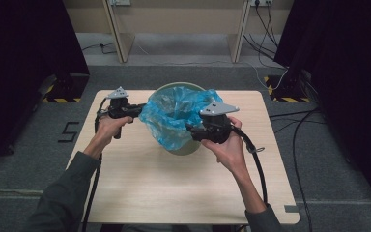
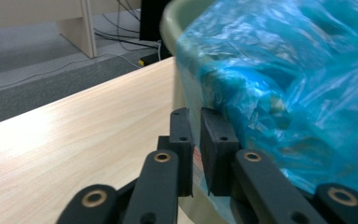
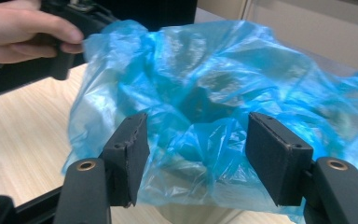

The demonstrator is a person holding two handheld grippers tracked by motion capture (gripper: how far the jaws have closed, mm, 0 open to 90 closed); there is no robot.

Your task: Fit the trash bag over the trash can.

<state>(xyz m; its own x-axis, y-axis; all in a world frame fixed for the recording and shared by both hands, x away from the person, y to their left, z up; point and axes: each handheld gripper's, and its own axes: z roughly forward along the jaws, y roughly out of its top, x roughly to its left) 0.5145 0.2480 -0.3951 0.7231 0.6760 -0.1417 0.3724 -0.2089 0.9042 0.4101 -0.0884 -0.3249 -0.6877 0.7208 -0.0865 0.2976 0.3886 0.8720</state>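
A pale green bin (image 1: 186, 149) stands at the middle of the wooden table (image 1: 174, 193), lined with a crumpled blue plastic bag (image 1: 174, 116) that spills over its rim. My left gripper (image 1: 137, 110) is level at the bag's left edge. In the left gripper view its jaws (image 2: 196, 116) stand a narrow gap apart beside the bin wall (image 2: 175, 18), with the bag (image 2: 284, 70) just to their right and no film between the pads. My right gripper (image 1: 191, 130) is at the bin's near right side. It is wide open (image 3: 196, 121), with the bag (image 3: 200, 70) bulging behind the gap.
The other hand (image 3: 23, 28) with its gripper appears at the top left of the right gripper view. Black curtains flank the table, cables run over the grey floor at the right, and a wooden desk stands beyond the table's far edge.
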